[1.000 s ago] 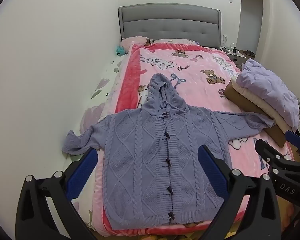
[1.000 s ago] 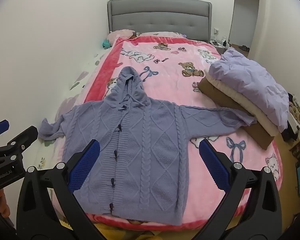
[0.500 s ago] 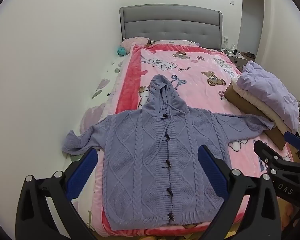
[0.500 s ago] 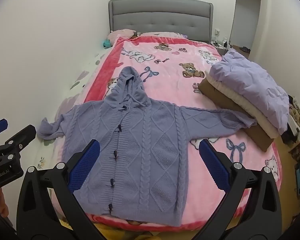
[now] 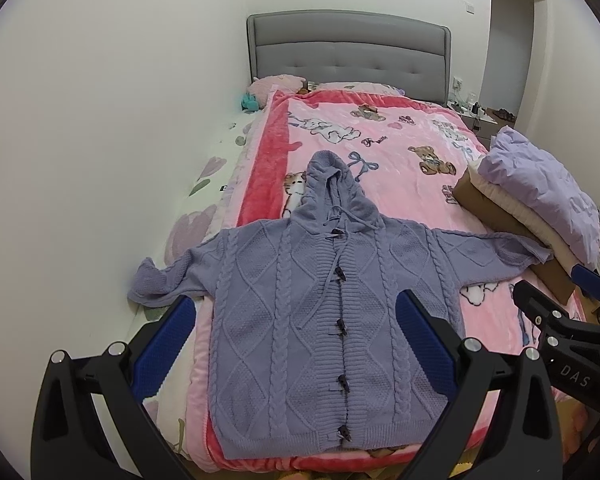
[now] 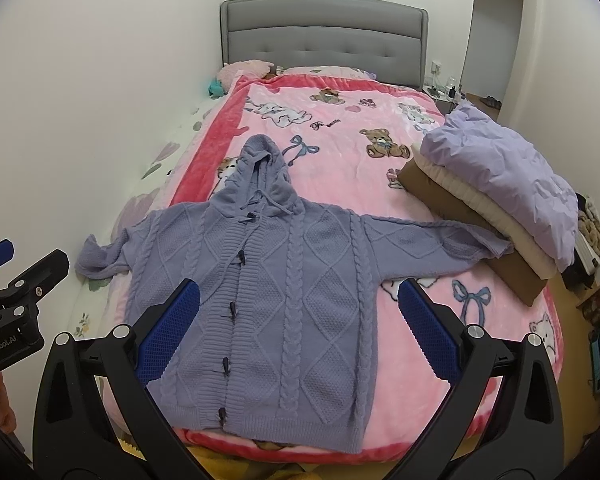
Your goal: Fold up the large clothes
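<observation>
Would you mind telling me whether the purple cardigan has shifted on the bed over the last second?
No. The cardigan lies spread flat as before, its hood on the same cat print of the pink blanket and its right sleeve at the folded pile.

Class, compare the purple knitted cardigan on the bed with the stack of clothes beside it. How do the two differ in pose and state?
The cardigan lies spread flat and unfolded, sleeves out to both sides and hood pointing at the headboard; the stack is already folded and piled up. The cardigan is one garment near the foot of the bed; the stack holds several layers, lilac over cream over brown, at the bed's right edge. One cardigan sleeve reaches the stack. Both rest on the pink blanket.
</observation>
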